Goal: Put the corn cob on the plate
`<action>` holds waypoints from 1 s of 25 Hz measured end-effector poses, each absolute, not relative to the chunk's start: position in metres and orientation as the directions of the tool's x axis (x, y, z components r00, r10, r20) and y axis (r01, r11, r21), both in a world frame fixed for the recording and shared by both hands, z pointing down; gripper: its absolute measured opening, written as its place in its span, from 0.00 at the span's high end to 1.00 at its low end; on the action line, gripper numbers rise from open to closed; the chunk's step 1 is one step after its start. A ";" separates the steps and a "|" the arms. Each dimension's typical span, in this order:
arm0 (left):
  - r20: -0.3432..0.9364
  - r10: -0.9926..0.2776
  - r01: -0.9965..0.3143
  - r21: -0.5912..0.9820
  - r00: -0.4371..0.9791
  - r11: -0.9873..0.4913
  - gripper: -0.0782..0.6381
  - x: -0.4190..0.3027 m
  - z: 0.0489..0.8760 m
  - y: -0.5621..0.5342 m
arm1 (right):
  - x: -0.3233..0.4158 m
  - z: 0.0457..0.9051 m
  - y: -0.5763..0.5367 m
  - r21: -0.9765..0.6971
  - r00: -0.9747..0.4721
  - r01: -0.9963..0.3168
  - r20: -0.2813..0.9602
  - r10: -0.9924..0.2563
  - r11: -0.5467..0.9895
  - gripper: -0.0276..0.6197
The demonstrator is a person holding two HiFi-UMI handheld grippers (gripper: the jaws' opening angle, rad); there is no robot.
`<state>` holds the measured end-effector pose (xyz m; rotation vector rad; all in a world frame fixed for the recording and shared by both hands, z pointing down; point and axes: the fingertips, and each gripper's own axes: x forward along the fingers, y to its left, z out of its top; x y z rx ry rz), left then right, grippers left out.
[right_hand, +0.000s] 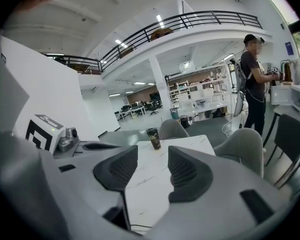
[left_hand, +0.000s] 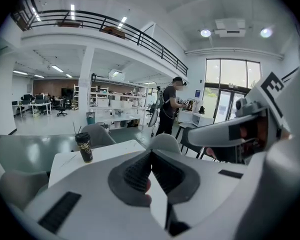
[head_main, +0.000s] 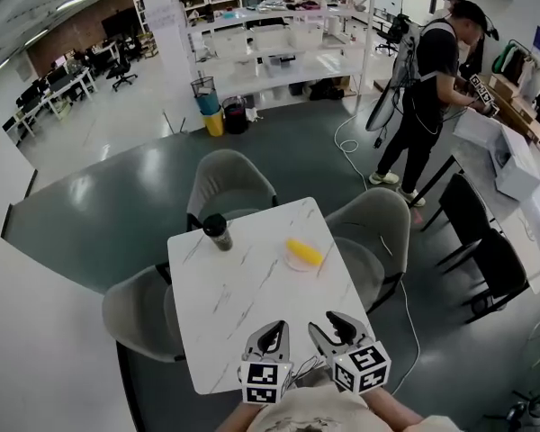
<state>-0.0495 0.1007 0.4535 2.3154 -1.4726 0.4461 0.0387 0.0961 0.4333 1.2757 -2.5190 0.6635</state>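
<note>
The yellow corn cob [head_main: 304, 252] lies on a small pale plate [head_main: 293, 263] near the right edge of the white marble table [head_main: 243, 304], seen in the head view only. Both grippers hover over the table's near edge, well short of the plate. My left gripper [head_main: 275, 329] [left_hand: 151, 154] is shut, its pads meeting with nothing between them. My right gripper [head_main: 331, 324] [right_hand: 153, 151] stands open and empty beside it. In both gripper views the jaws point across the table, and neither cob nor plate shows there.
A dark lidded cup [head_main: 218, 231] [left_hand: 83, 147] [right_hand: 153, 138] stands at the table's far left. Grey chairs [head_main: 229, 183] [head_main: 378, 228] [head_main: 139, 313] ring the table. A person [head_main: 432, 88] stands at a counter at the far right, beside black chairs [head_main: 486, 250].
</note>
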 end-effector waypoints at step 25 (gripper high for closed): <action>0.392 -0.811 -0.900 0.152 0.434 -0.408 0.88 -0.045 0.411 0.152 | 0.022 0.372 0.151 -0.121 -0.552 -0.829 0.334 -0.764 0.546 0.95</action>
